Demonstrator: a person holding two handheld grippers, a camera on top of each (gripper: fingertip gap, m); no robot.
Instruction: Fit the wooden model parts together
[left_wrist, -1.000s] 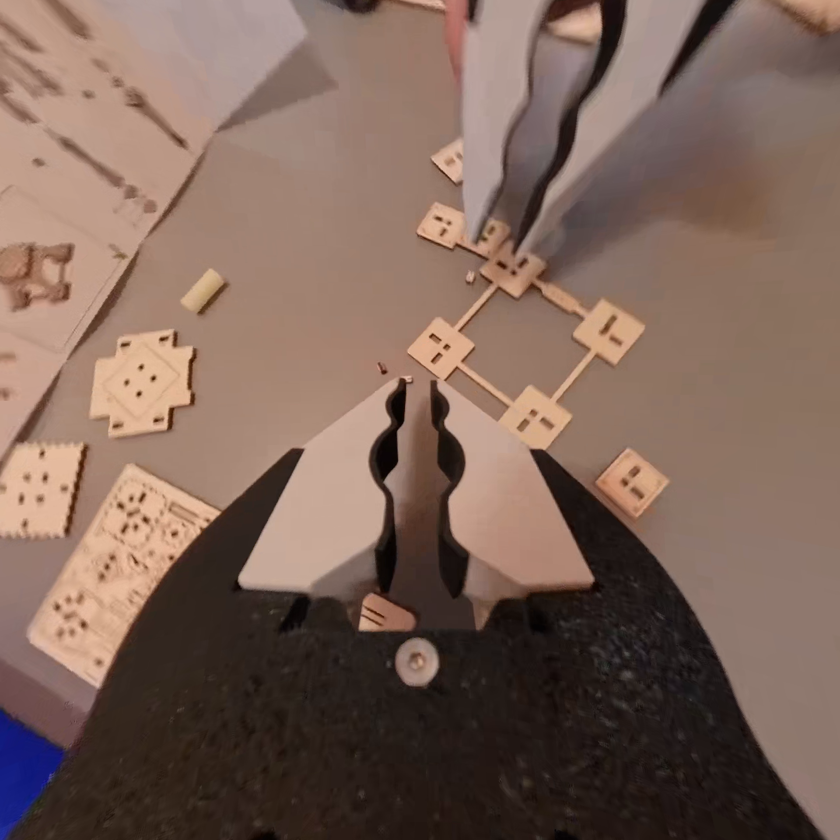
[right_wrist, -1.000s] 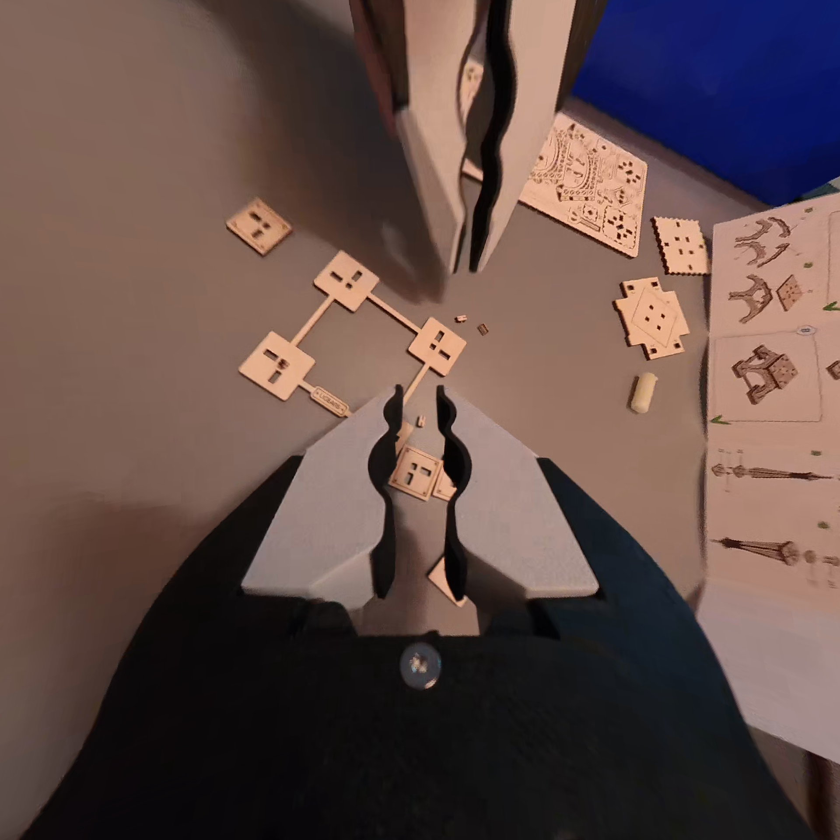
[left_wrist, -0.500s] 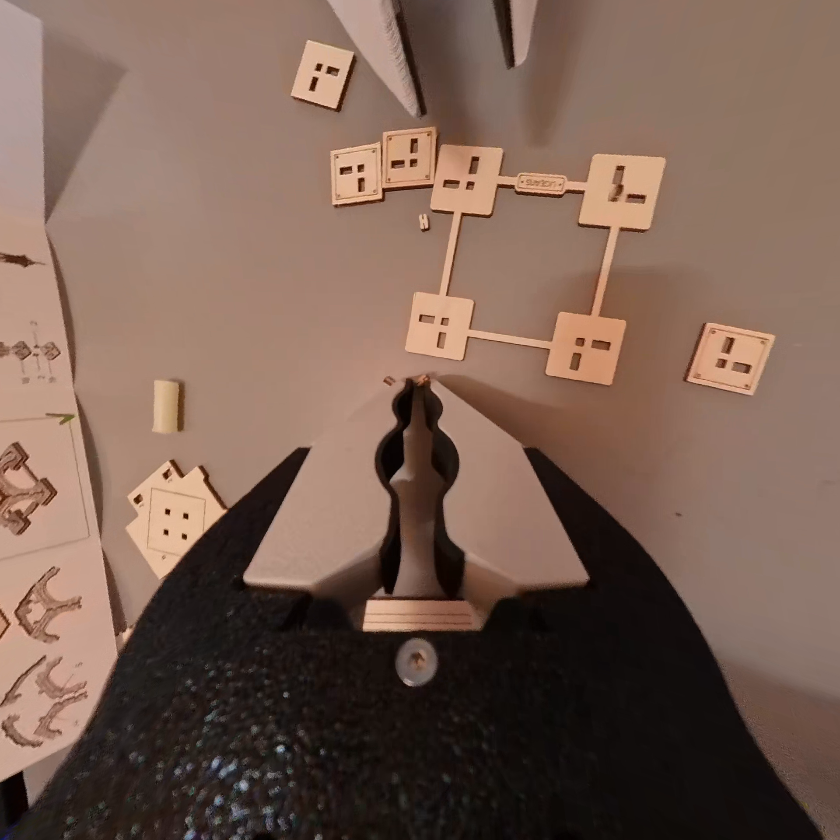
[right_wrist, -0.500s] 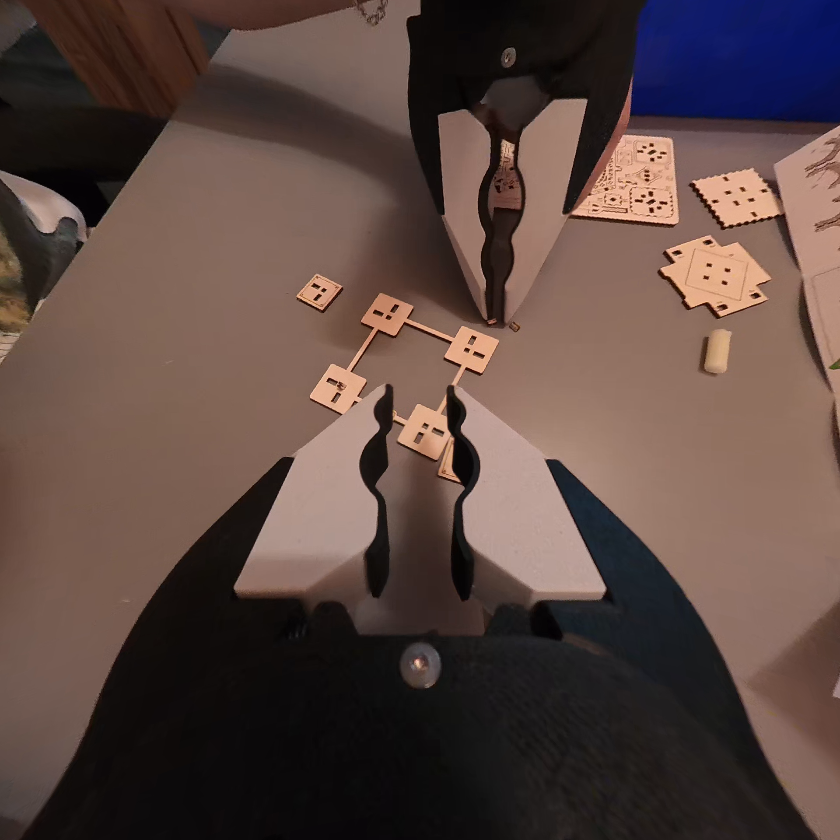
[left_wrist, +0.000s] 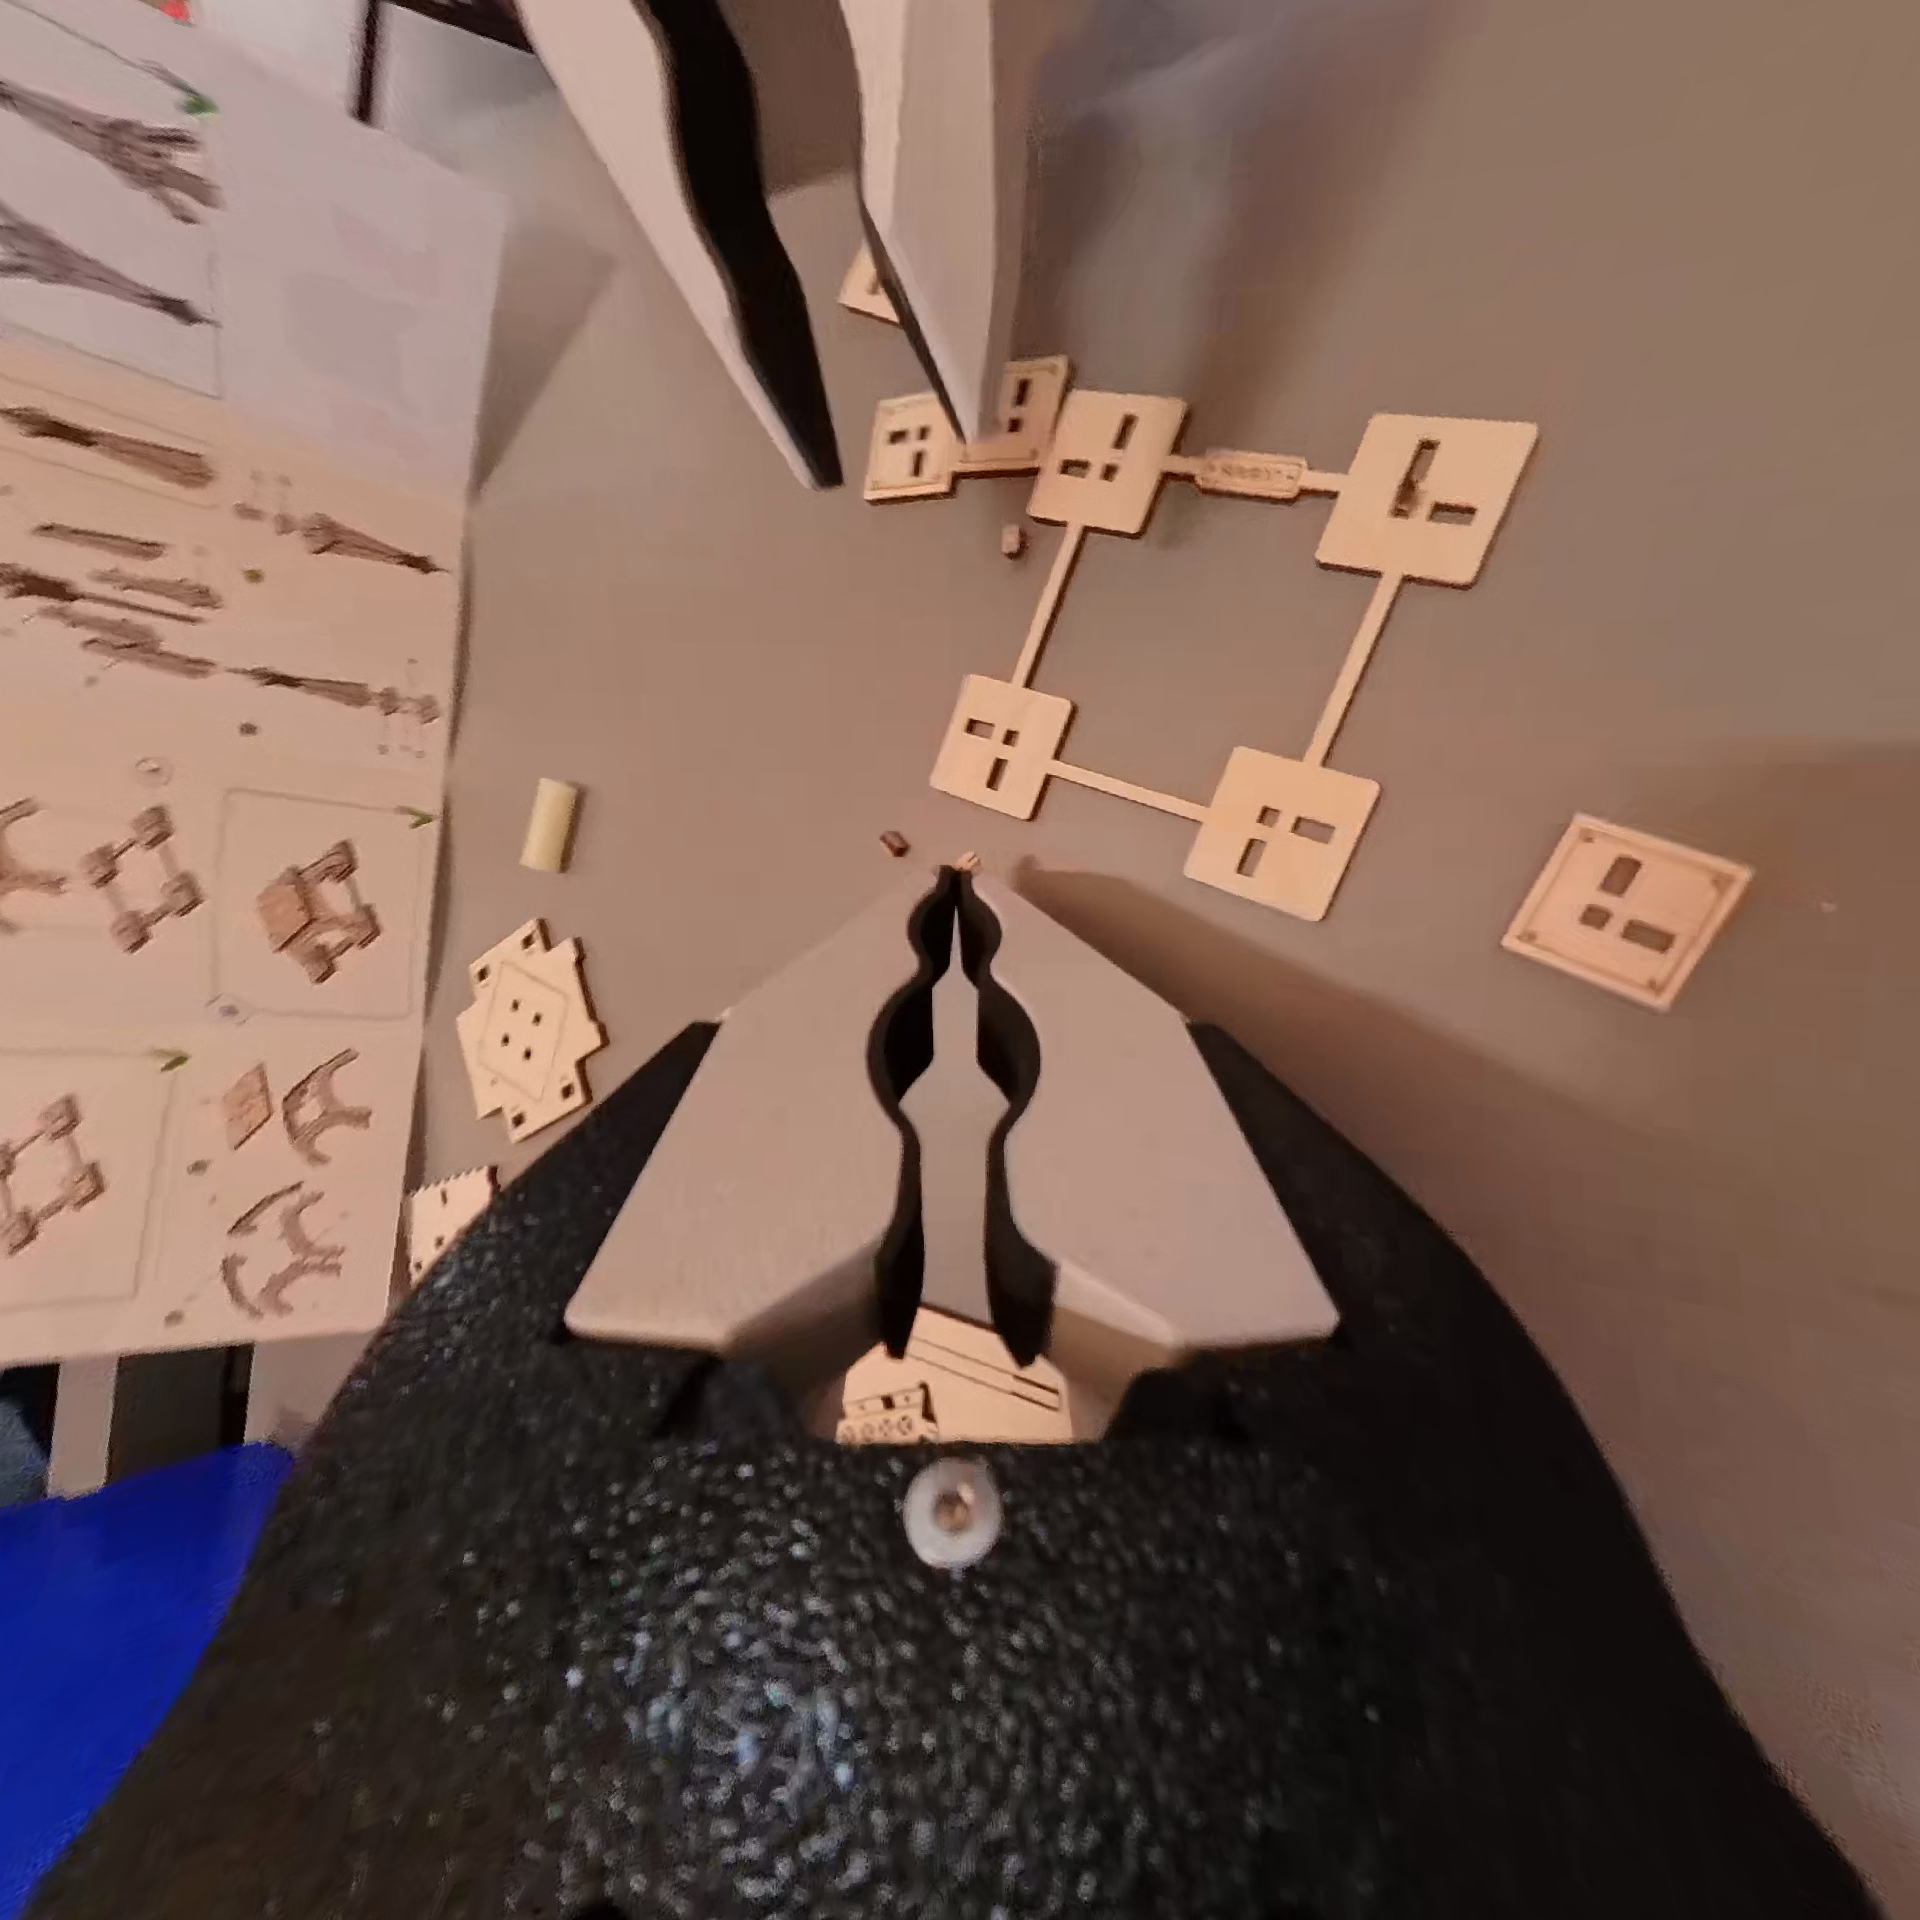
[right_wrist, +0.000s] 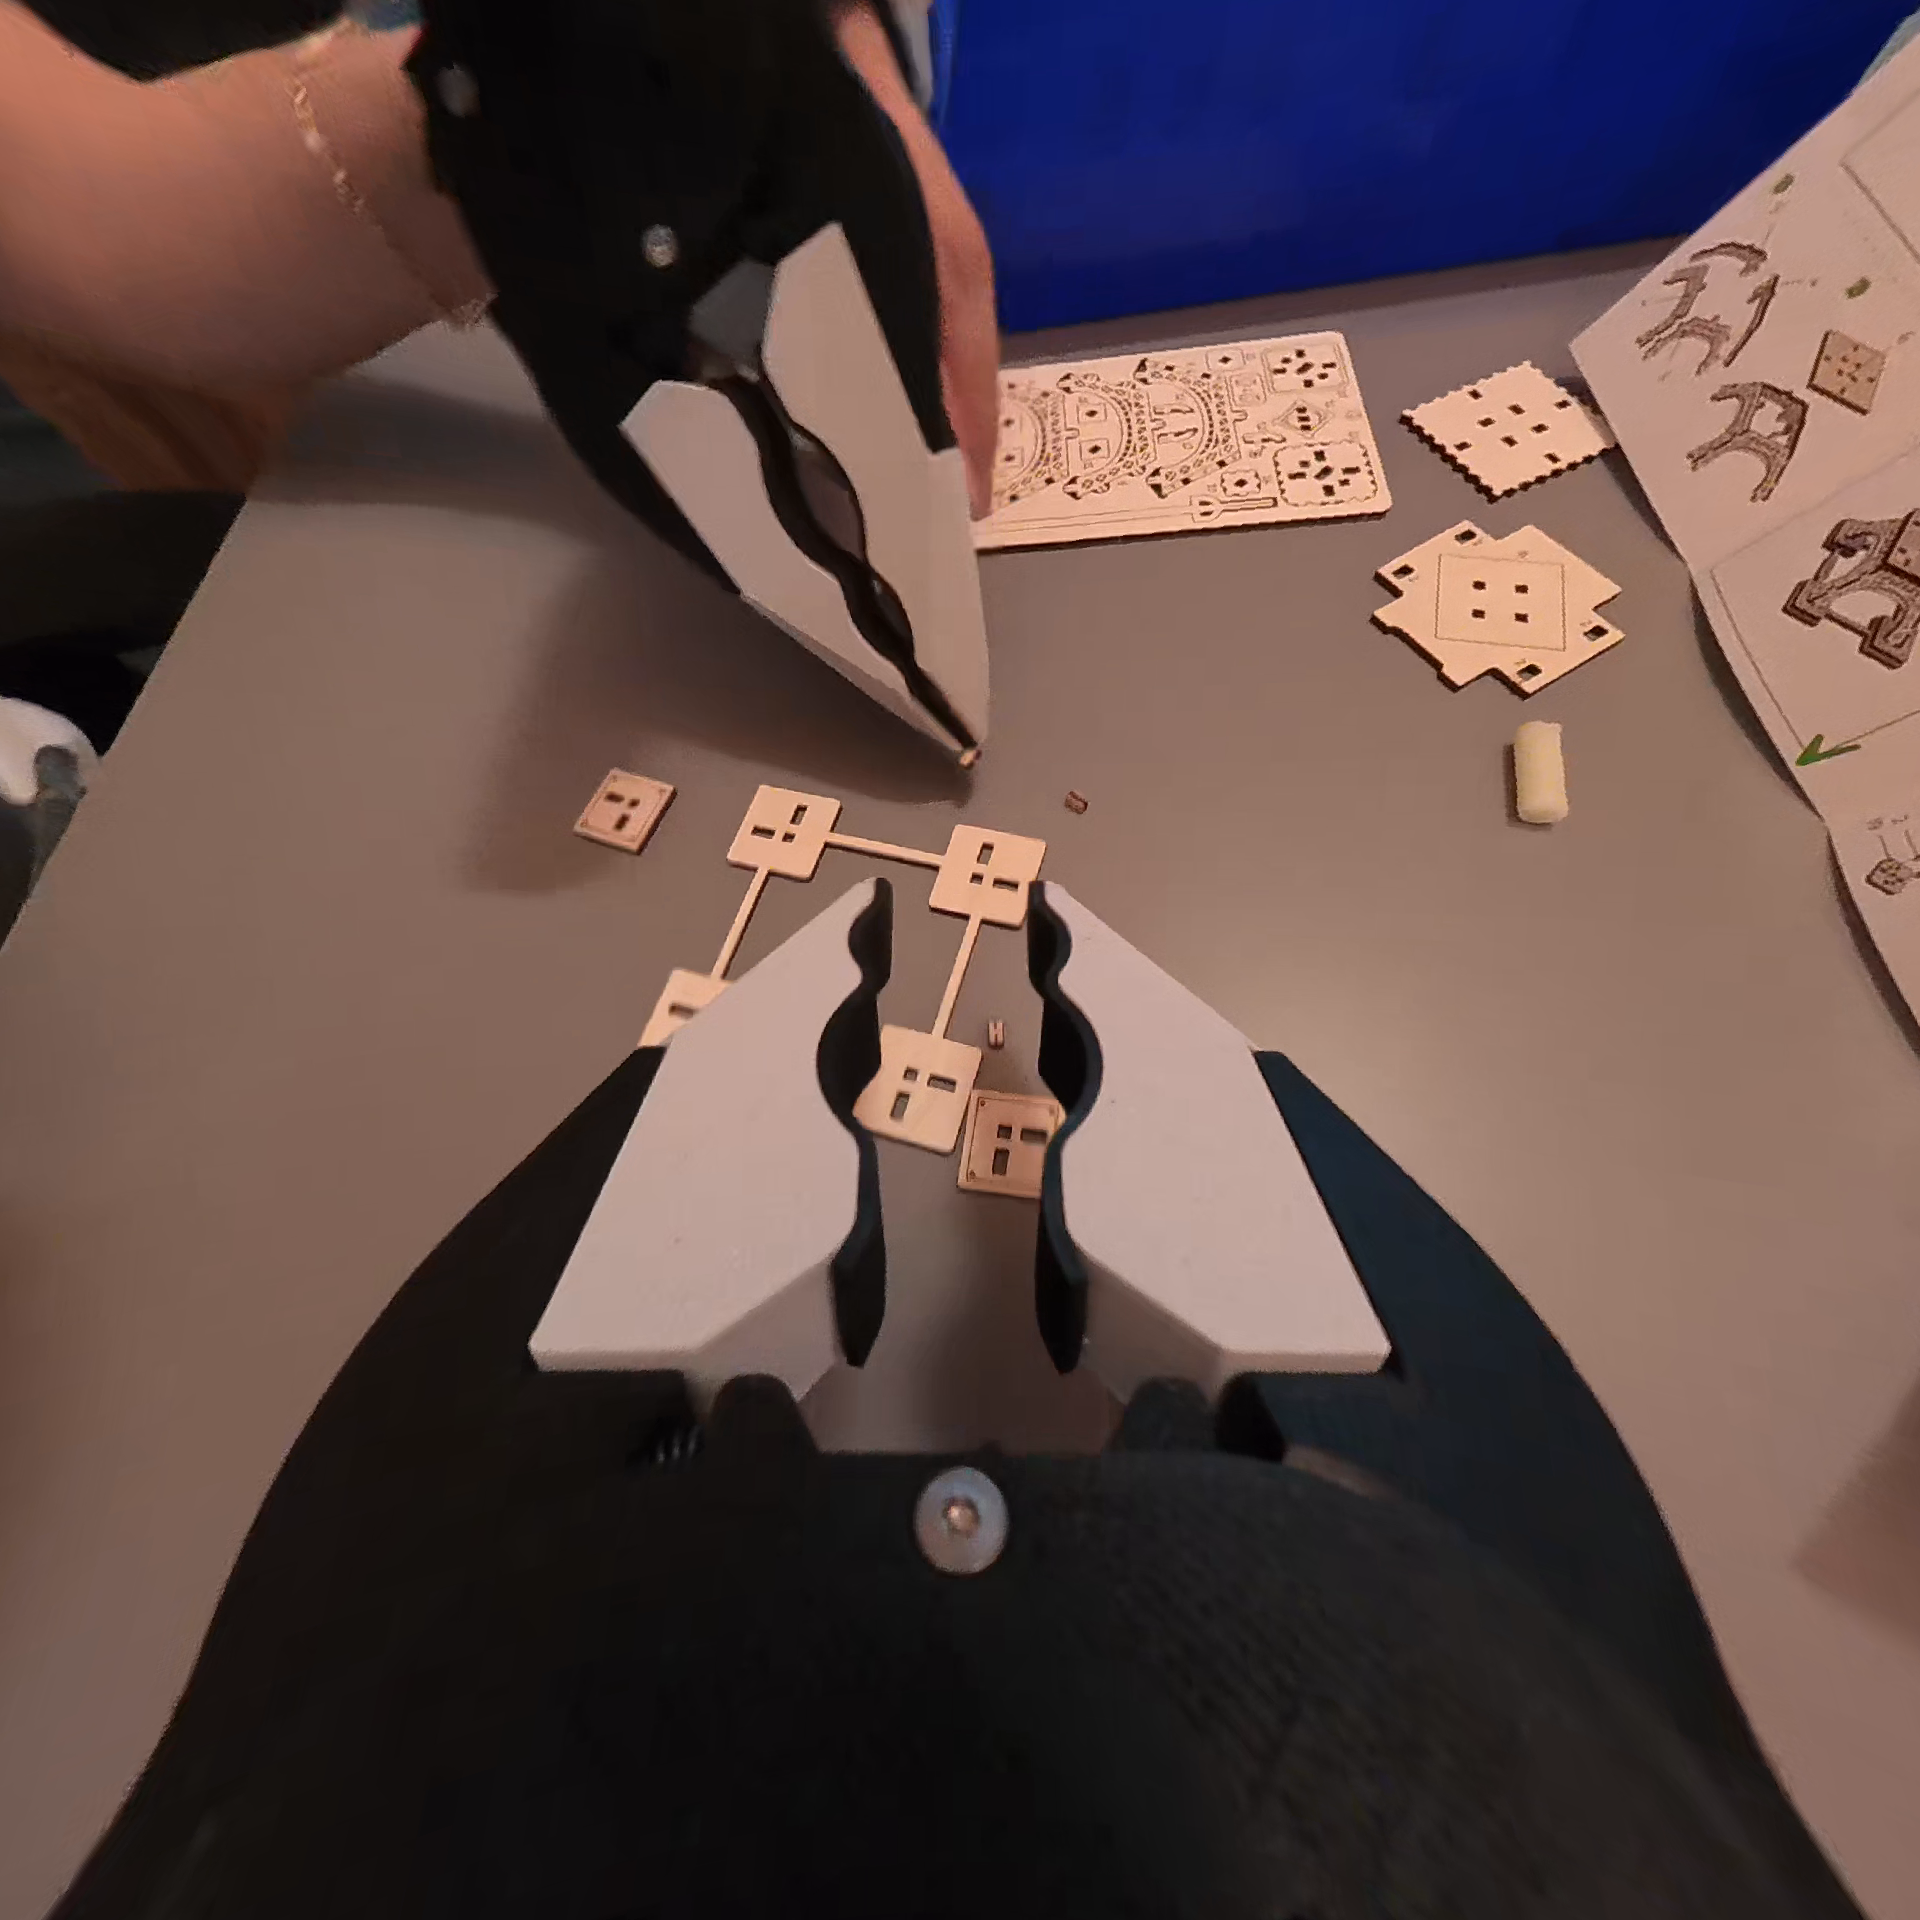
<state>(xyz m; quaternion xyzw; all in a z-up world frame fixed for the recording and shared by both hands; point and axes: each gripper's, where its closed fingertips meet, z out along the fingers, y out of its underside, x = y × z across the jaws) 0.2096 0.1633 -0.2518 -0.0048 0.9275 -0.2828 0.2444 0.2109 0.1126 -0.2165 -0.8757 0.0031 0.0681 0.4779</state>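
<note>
A thin wooden frame of four slotted squares (left_wrist: 1283, 831) lies flat on the grey table (left_wrist: 1558, 1247); it also shows in the right wrist view (right_wrist: 784, 831). My left gripper (left_wrist: 958, 871) is shut on a tiny wooden peg (left_wrist: 968, 860) just off the frame's near corner, tips down at the table. In the right wrist view the left gripper (right_wrist: 966, 750) shows beyond the frame. My right gripper (right_wrist: 961, 899) is open and empty, its jaws over one frame square (right_wrist: 914, 1086) and a loose square (right_wrist: 1013, 1143). It also shows in the left wrist view (left_wrist: 899, 452).
Loose slotted squares (left_wrist: 1626, 909) (right_wrist: 623, 810) and tiny pegs (left_wrist: 894, 844) (right_wrist: 1075, 800) lie around. A cross-shaped plate (right_wrist: 1496, 608), a notched square (right_wrist: 1501, 426), an uncut parts sheet (right_wrist: 1174, 436), a pale cylinder (right_wrist: 1538, 774) and an instruction sheet (right_wrist: 1818, 416) lie to one side. A hand (right_wrist: 156, 260) holds the left gripper. The gap from one gripper's tips to the other's is roughly 7 cm. It is some 6 cm from my right tips to the loose square (right_wrist: 1013, 1143).
My left gripper was open a second ago and has shut on a tiny peg. My right gripper has pulled back from the frame's far corner and stays open.
</note>
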